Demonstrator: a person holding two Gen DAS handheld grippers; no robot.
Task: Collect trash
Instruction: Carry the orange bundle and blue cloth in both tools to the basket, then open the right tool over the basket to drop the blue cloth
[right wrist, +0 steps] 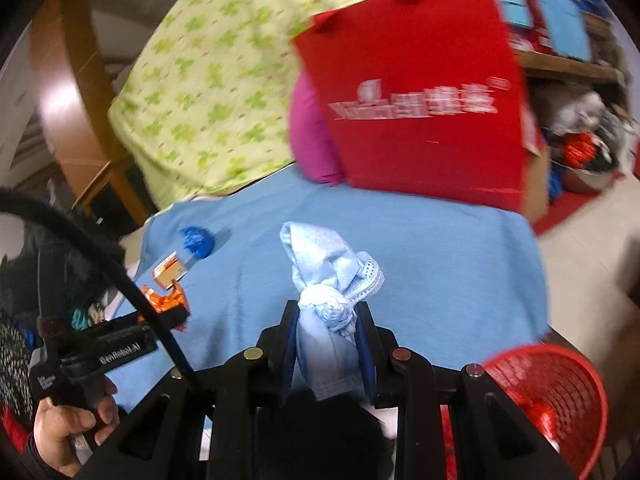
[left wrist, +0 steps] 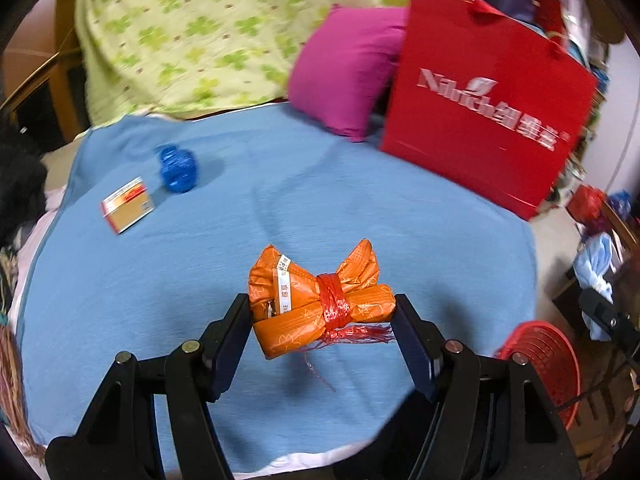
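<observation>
The left tongs pinch an orange bundle of crinkled, glossy wrappers, cinched at the waist by frayed red plastic string so it flares like a bow; both dark pads press its ends and it hangs above the blue cloth. The right tongs are pressed together on a pale blue knotted rag, soft woven fabric with a perforated hem, its peak standing upright between the fingers.

In the left wrist view, a small flat cardboard box lies on the matte, finely ribbed blue cloth at 10 o'clock from the bundle, and a crumpled blue plastic ball sits just beside the box. A stiff red paper bag with white lettering stands at 1 o'clock, leaning against a magenta cushion. A round red plastic mesh basket sits at 4 o'clock, off the cloth's edge. A green clover-print quilt is heaped at 11 o'clock.
</observation>
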